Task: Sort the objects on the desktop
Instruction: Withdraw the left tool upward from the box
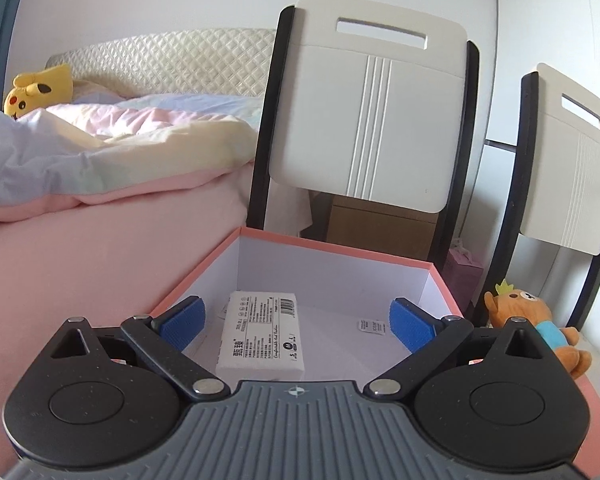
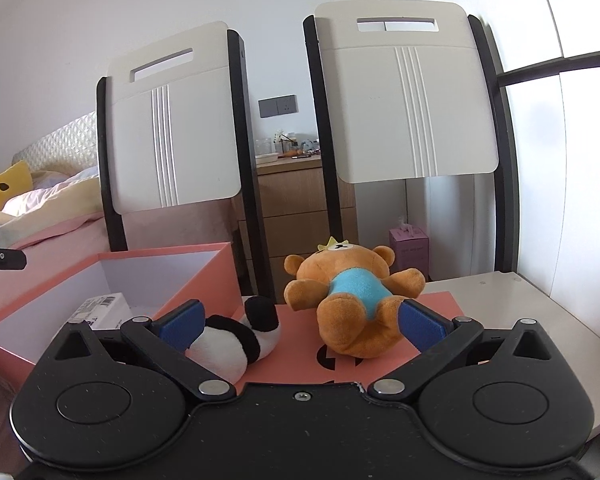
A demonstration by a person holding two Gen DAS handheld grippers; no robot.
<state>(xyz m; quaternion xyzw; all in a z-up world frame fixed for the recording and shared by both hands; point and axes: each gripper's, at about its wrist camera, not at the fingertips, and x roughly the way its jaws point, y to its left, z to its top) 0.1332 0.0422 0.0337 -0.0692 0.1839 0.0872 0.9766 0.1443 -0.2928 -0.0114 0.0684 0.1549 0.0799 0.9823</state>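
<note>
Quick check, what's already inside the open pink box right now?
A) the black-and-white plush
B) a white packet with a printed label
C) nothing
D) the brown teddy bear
B: the left wrist view shows a white packet with a printed label lying on the floor of the pink box, while the right wrist view shows the teddy bear and the black-and-white plush outside it, on the pink lid.

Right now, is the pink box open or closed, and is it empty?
Open, not empty. The pink box has no lid on top, its white inside shows, and a white packet lies on its floor.
</note>
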